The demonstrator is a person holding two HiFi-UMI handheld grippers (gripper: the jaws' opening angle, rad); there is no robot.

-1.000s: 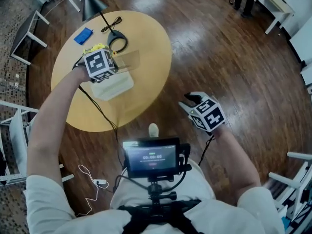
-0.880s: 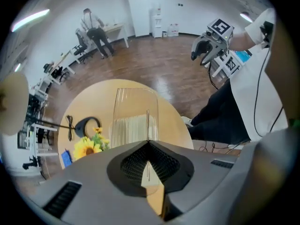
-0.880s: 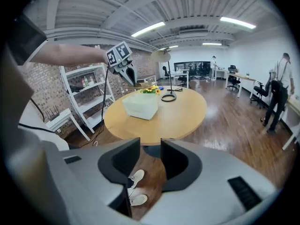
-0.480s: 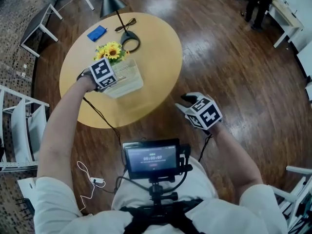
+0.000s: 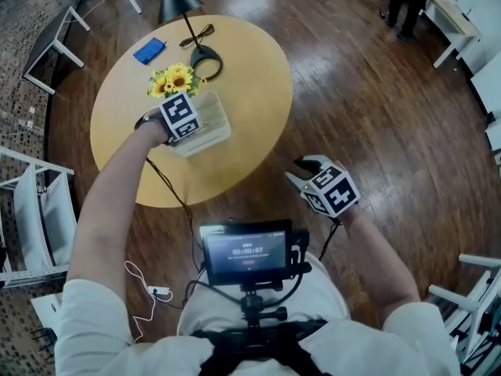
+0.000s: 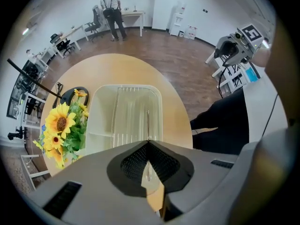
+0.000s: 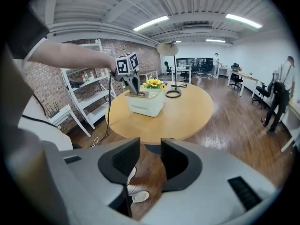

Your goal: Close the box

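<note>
Round surface (image 5: 243, 77) carried box (image 5: 215, 128) beside sunflowers (image 5: 174, 78) | left gripper (image 6: 148, 144) jaws clamped together on edge of clear lid (image 6: 133, 111), apparently to seat it | right gripper (image 7: 150, 156) hung aside, jaws apart, empty

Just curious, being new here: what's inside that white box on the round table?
A clear ribbed lid covers the white box; through it only a pale interior shows, no contents I can make out. The left hand-held gripper hides the near end.

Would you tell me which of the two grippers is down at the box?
The left gripper, shut, tips at the box; the right gripper is open, off the table, above the floor.
</note>
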